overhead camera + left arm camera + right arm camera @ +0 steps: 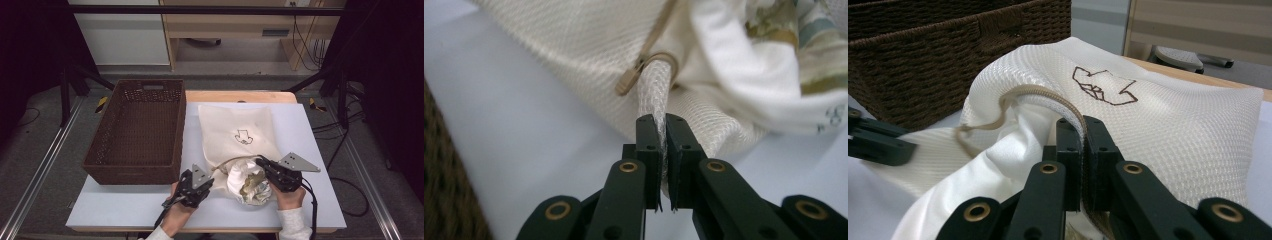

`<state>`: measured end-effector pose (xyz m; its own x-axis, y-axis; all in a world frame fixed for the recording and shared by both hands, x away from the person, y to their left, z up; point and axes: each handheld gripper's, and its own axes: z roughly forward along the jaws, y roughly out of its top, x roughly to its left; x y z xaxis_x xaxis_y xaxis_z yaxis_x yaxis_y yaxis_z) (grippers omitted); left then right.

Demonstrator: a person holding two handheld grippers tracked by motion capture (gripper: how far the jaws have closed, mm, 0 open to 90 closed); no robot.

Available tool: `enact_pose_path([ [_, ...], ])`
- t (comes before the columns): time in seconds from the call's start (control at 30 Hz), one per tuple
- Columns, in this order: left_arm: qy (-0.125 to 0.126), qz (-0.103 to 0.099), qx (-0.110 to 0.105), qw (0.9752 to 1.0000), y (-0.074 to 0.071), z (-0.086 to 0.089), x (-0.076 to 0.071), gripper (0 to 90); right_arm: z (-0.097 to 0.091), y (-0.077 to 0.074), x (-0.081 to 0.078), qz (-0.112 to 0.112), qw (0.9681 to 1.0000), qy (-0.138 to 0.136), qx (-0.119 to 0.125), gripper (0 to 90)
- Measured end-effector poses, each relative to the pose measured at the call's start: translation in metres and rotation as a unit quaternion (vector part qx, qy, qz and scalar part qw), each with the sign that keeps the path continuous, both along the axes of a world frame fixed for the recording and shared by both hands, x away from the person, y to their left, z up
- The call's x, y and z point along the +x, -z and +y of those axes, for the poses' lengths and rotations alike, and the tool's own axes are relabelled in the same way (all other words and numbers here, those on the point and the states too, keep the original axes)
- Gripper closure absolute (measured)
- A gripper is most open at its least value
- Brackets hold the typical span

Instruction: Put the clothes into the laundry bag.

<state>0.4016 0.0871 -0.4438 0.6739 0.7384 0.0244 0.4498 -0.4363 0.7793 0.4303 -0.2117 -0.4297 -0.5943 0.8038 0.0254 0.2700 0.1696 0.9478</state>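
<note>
At the far left of the table stands the brown wicker basket, its long side running away from me; in my right gripper view its woven wall rises behind the cloth.

Just right of the basket's near corner is my left gripper. Its jaws are clamped on the rim of the cream drawstring bag: in my left gripper view the pads pinch a fold of the bag's woven mesh edge, and the tan drawstring loops around that fold just above my fingertips, ending in a small stub.

The bag itself lies flat on the pale blue table, mouth toward me, with a small dark line-drawn emblem on its upper face (I cannot make out what it depicts). At the mouth, a bundle of white cloth with a green and yellow pattern sits partly inside the bag, between my two grippers.

On the right side of the mouth my right gripper is likewise clenched on the bag's rim; in my right gripper view the pads grip the edge together with the drawstring that runs over it, and the emblem lies just beyond.
</note>
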Motion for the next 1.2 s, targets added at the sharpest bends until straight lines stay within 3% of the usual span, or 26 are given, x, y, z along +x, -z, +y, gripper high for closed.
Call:
enact_pose_path([
  [0.1, -0.001, 0.006, -0.004, 1.0, 0.01, 0.012, -0.003, 84.0, 0.002, 0.0, 0.0, 0.003, 1.0, -0.002, -0.001, 87.0],
  [0.2, -0.001, 0.013, -0.025, 0.9996, 0.022, 0.017, -0.004, 81.2, 0.007, 0.002, 0.0, 0.003, 0.9999, -0.004, -0.009, 87.0],
  [0.27, 0.006, 0.016, -0.036, 0.9992, 0.027, 0.017, -0.003, 69.0, 0.008, 0.002, 0.0, 0.005, 0.9999, -0.004, -0.01, 87.0],
  [0.33, -0.002, 0.012, -0.026, 0.9996, 0.027, 0.015, 0.0, 50.1, 0.009, 0.002, 0.0, 0.003, 0.9999, -0.004, -0.01, 87.0],
  [0.4, -0.004, 0.011, -0.036, 0.9993, 0.027, 0.014, 0.003, 42.1, 0.008, 0.002, 0.0, 0.001, 0.9999, -0.003, -0.01, 86.9],
  [0.5, -0.007, 0.021, -0.02, 0.9995, 0.031, 0.01, 0.008, 34.5, 0.008, 0.001, -0.001, -0.002, 0.9999, -0.002, -0.01, 86.7],
  [0.57, -0.001, 0.034, -0.025, 0.9991, 0.035, 0.011, 0.009, 38.1, 0.008, 0.0, -0.001, -0.003, 0.9999, 0.0, -0.01, 86.6],
  [0.7, 0.009, 0.05, -0.046, 0.9977, 0.038, 0.012, 0.009, 53.7, 0.007, -0.001, -0.001, -0.004, 0.9999, -0.001, -0.012, 86.5],
  [0.8, 0.016, 0.061, -0.043, 0.9971, 0.041, 0.01, 0.008, 69.5, 0.008, 0.0, -0.001, -0.005, 0.9999, -0.001, -0.017, 86.0],
  [0.87, 0.011, 0.055, -0.037, 0.9978, 0.042, 0.009, 0.007, 76.7, 0.008, 0.0, -0.001, 0.001, 0.9999, -0.001, -0.017, 84.2],
  [1.0, 0.009, 0.051, -0.031, 0.9982, 0.042, 0.008, 0.006, 80.6, 0.007, -0.001, 0.0, 0.012, 0.9997, -0.005, -0.019, 69.0],
  [1.1, 0.008, 0.048, -0.035, 0.9982, 0.043, 0.009, 0.006, 80.6, 0.003, -0.006, -0.003, 0.018, 0.9996, -0.011, -0.015, 52.2],
  [1.2, 0.011, 0.053, -0.045, 0.9975, 0.044, 0.011, 0.007, 80.5, -0.001, -0.01, -0.012, 0.005, 0.9998, -0.02, -0.004, 41.4],
])
